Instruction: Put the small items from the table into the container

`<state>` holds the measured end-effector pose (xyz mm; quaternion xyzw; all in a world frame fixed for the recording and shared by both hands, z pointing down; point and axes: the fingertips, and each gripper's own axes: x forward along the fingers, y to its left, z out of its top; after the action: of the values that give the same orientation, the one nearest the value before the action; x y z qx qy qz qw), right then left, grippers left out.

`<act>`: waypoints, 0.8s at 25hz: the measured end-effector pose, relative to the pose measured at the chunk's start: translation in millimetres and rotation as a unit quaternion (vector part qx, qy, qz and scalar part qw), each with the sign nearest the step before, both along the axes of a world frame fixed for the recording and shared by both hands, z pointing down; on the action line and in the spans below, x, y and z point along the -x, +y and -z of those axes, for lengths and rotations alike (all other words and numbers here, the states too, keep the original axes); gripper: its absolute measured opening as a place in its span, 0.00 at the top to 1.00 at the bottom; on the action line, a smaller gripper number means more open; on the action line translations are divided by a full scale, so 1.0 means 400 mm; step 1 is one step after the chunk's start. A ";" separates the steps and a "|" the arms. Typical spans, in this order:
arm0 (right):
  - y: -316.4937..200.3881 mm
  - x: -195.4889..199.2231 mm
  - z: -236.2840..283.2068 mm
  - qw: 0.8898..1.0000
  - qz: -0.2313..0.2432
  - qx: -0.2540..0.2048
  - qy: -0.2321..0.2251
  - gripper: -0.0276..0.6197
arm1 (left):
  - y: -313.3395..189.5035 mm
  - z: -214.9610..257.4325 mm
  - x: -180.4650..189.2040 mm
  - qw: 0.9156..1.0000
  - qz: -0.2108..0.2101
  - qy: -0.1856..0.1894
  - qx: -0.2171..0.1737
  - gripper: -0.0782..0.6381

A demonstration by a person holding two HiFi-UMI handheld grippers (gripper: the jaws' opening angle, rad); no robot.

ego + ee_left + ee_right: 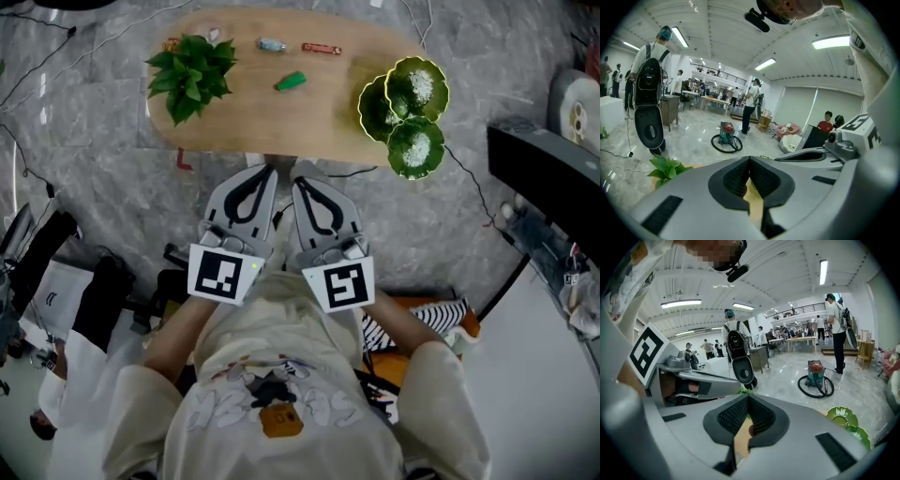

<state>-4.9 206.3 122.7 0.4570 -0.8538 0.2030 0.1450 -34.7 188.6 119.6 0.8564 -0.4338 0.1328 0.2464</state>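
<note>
On the wooden table (281,122) lie a green item (291,82), a small pale bottle (272,44) and a red-brown bar (322,49). The green three-lobed dish (405,103) sits at the table's right end and also shows in the right gripper view (848,423). Both grippers are held side by side close to the person's chest, short of the table's near edge. My left gripper (266,170) (749,159) is shut with nothing in it. Beside it, my right gripper (302,180) (749,397) is also shut and empty.
A potted plant (191,73) (668,169) stands at the table's left end. Cables run over the marble floor (84,103). Dark equipment (544,178) stands at the right. A vacuum cleaner (815,376) and several people are farther off in the hall.
</note>
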 end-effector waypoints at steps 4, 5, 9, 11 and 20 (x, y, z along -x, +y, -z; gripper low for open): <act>-0.025 -0.001 -0.039 1.000 0.003 0.003 0.000 0.95 | -0.021 -0.049 0.009 1.000 0.007 -0.005 0.013 0.89; -0.030 -0.002 -0.050 1.000 0.004 0.007 0.000 0.95 | -0.025 -0.061 0.011 1.000 0.007 -0.006 0.017 0.89; -0.051 -0.008 -0.103 1.000 0.013 0.027 -0.004 0.95 | -0.054 -0.110 0.019 1.000 0.017 -0.012 0.023 0.89; -0.058 -0.009 -0.127 0.999 0.018 0.030 -0.006 0.95 | -0.064 -0.137 0.024 0.999 0.025 -0.013 0.025 0.89; -0.089 -0.028 -0.229 0.998 0.038 0.045 0.004 0.94 | -0.080 -0.246 0.011 0.999 0.031 -0.014 0.038 0.89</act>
<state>6.3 170.8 214.3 0.4179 -0.8599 0.2341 0.1767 -39.2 156.5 217.9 0.8307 -0.4583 0.1531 0.2764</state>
